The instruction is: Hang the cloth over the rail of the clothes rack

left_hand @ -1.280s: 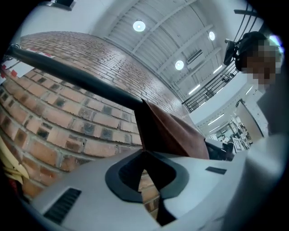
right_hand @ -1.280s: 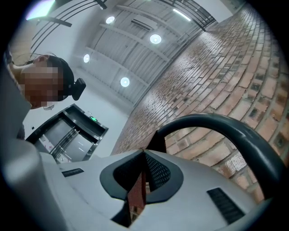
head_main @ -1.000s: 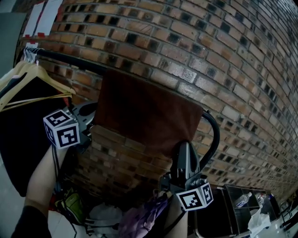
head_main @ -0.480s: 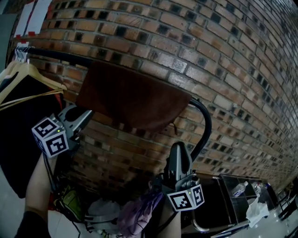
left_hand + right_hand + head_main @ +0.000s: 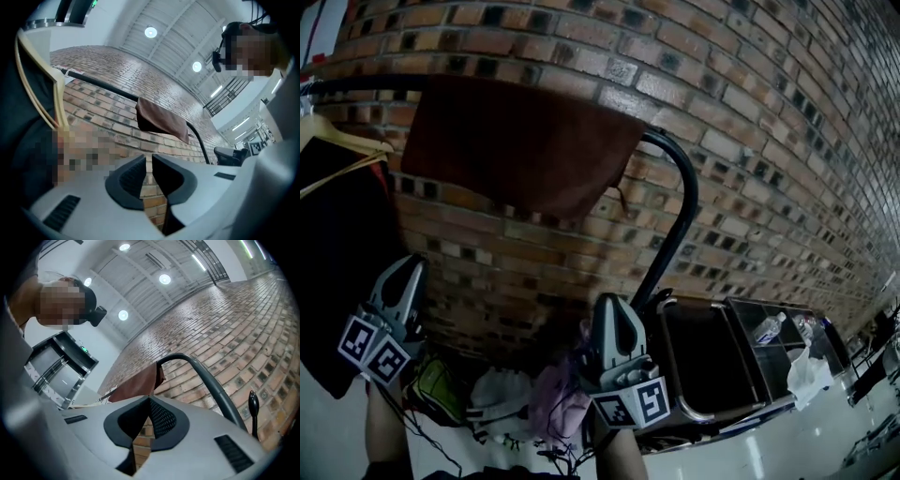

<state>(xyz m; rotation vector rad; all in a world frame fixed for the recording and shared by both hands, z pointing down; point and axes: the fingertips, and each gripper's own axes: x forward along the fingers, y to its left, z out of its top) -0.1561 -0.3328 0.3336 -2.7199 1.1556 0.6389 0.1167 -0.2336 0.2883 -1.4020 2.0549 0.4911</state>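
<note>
A brown cloth [image 5: 516,141] hangs draped over the black rail [image 5: 680,202] of the clothes rack, in front of a brick wall. Nothing touches it. My left gripper [image 5: 408,269] is low at the left, well below the cloth. Its jaws have just been closing, and a narrow empty gap remains between them. My right gripper [image 5: 614,305] is low in the middle, shut on nothing. In the left gripper view the cloth [image 5: 159,119] hangs beyond the left gripper [image 5: 146,159]. The right gripper view shows the cloth [image 5: 136,383] and the rail's bend [image 5: 201,371] above the right gripper [image 5: 149,401].
Wooden hangers [image 5: 342,150] with a dark garment [image 5: 337,253] hang on the rail at the left. Below are a green bag [image 5: 441,394] and a heap of clothes [image 5: 553,403]. A black cart [image 5: 712,356] stands at the right, next to a white bag [image 5: 806,375].
Both grippers have dropped from beside the cloth to well below it. The cloth has stayed draped on the rail and now sits higher in the head view.
</note>
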